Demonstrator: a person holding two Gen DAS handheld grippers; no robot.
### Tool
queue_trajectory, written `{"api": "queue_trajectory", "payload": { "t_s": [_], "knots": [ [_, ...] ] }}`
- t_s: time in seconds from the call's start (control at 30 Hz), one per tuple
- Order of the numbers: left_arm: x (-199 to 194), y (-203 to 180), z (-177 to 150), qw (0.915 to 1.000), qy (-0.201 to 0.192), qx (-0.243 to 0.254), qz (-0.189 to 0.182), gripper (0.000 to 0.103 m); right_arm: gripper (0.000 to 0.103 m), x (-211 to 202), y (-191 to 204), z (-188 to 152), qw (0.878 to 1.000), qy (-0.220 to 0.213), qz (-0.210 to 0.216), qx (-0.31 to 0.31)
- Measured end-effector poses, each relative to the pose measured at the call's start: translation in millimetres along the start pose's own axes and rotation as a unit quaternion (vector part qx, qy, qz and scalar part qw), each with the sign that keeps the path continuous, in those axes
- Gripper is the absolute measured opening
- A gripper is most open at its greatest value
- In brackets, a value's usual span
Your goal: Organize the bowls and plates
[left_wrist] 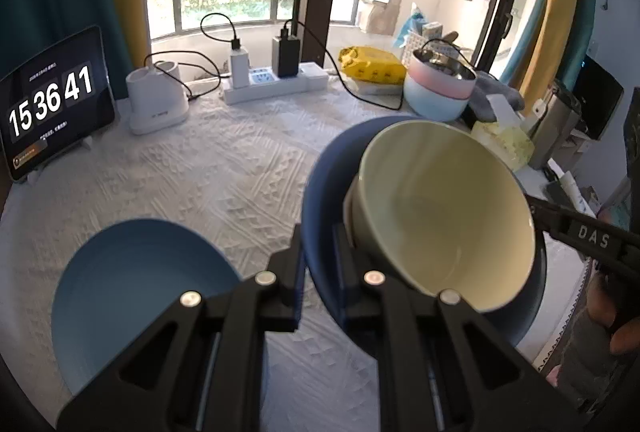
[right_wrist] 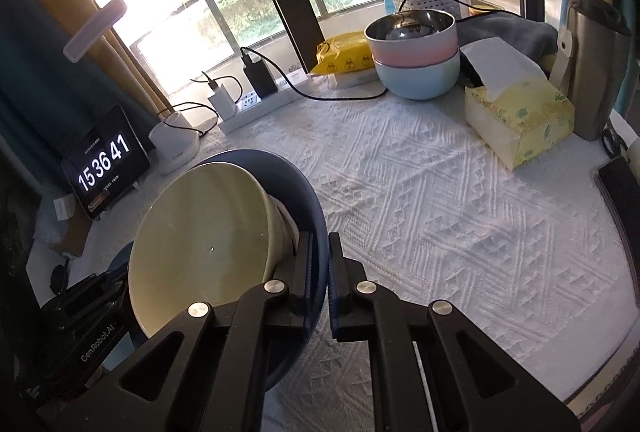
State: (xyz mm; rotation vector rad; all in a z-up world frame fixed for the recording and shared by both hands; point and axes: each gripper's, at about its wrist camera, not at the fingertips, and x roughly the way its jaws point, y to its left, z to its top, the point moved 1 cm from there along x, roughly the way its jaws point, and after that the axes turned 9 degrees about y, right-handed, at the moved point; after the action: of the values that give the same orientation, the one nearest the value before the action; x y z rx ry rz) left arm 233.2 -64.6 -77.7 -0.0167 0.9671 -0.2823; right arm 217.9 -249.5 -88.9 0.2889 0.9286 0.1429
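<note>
Holding the dark blue bowl from both sides: my left gripper is clamped on its near rim, my right gripper is clamped on the opposite rim. Both jaw pairs closed tight on the bowl wall. The bowl is tilted and off the cloth.

Room to move: the white textured tablecloth is open across the middle and to the right in the right wrist view. Along the far edge are the power strip with chargers, a white stand and a clock tablet at left. The tissue box sits near the right edge, a grey flask just behind it.

Containers: a cream-green bowl is nested inside the dark blue one, empty. A light blue plate lies flat on the cloth beside my left gripper, empty. Far right: a pink bowl with steel lining is stacked in a pale blue bowl; I can't tell what is inside it.
</note>
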Motion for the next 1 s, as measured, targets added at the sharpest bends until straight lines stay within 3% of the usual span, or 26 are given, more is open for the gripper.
{"api": "queue_trajectory", "payload": {
  "t_s": [1.0],
  "knots": [
    [-54.2, 32.0, 7.8, 0.9989, -0.035, -0.027, -0.014, 0.012, 0.008, -37.7, 50.3, 13.6, 0.999, -0.034, 0.004, -0.042]
  ]
}}
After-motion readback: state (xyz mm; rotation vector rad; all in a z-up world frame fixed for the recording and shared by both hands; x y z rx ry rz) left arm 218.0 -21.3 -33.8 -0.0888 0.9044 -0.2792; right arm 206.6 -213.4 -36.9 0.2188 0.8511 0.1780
